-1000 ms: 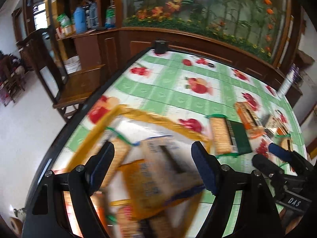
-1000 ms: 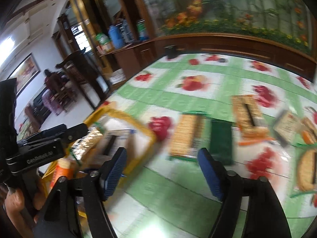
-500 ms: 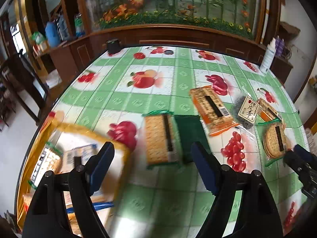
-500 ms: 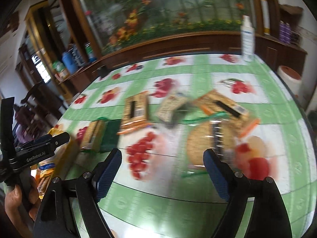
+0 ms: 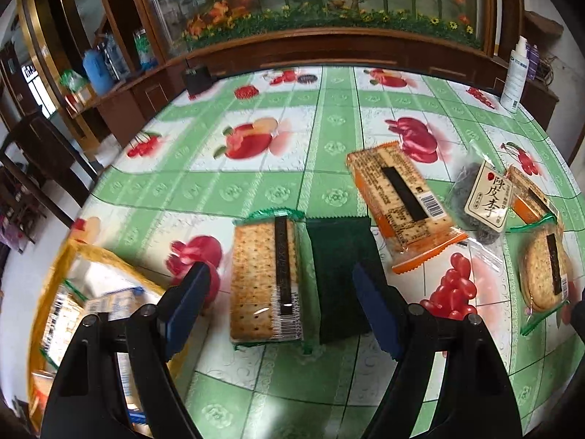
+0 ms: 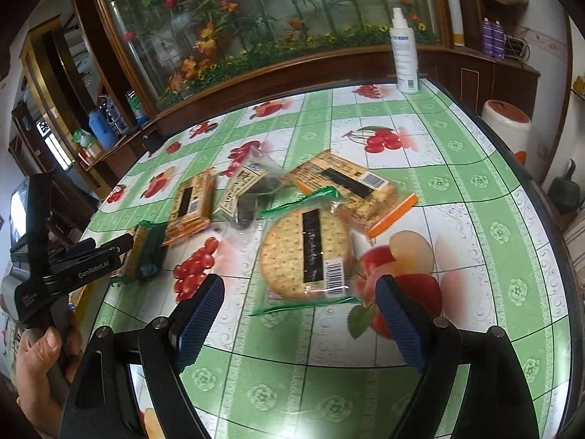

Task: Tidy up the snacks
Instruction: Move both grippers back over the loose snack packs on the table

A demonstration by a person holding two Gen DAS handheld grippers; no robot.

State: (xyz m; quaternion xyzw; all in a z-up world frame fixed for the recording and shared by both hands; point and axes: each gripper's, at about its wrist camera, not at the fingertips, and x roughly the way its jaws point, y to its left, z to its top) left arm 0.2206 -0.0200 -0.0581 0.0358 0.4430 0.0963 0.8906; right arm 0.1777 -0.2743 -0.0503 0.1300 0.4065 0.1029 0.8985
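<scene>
Here the square cracker pack (image 5: 267, 280) lies on the counter (image 5: 329, 146) just ahead of the left gripper (image 5: 281, 307), long axis running away btwn its open, empty jaws; right gripper (image 6: 299, 323), jaws just widened and empty, faces the round cracker pack (image 6: 305, 254).

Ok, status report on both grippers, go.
Left gripper open over square crackers. Right gripper open before round crackers. Nothing held, nothing blocking.

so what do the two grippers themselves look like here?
Both match: the left gripper and right gripper have black plastic arms with silver screws and dark blue ribbed pads. In the right wrist view the left gripper's black body carries white "GenRobot.AI" lettering, held by a bare hand.
</scene>
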